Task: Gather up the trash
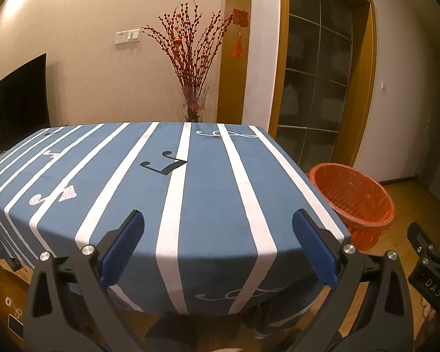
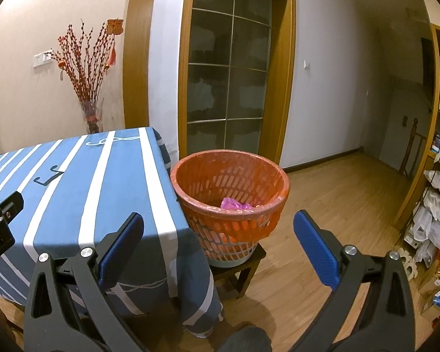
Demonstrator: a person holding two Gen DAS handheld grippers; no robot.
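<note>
An orange mesh trash basket (image 2: 230, 202) stands on a low dark stool (image 2: 243, 267) beside the table's right edge; pink crumpled trash (image 2: 234, 205) lies inside it. In the left wrist view the basket (image 1: 352, 202) shows at the right. My left gripper (image 1: 218, 246) is open with nothing between its blue pads, hovering over the near edge of the blue striped tablecloth (image 1: 208, 193). Over the gap between the table corner and the basket, my right gripper (image 2: 218, 246) hangs open and holds nothing. No loose trash shows on the tabletop.
A vase of red branches (image 1: 190, 67) stands behind the table against the wall. A dark TV (image 1: 17, 102) is at the left. A glass door (image 2: 228, 82) is behind the basket. Shelves with bags (image 2: 434, 217) line the right wall. Wooden floor (image 2: 337, 205) spreads to the right.
</note>
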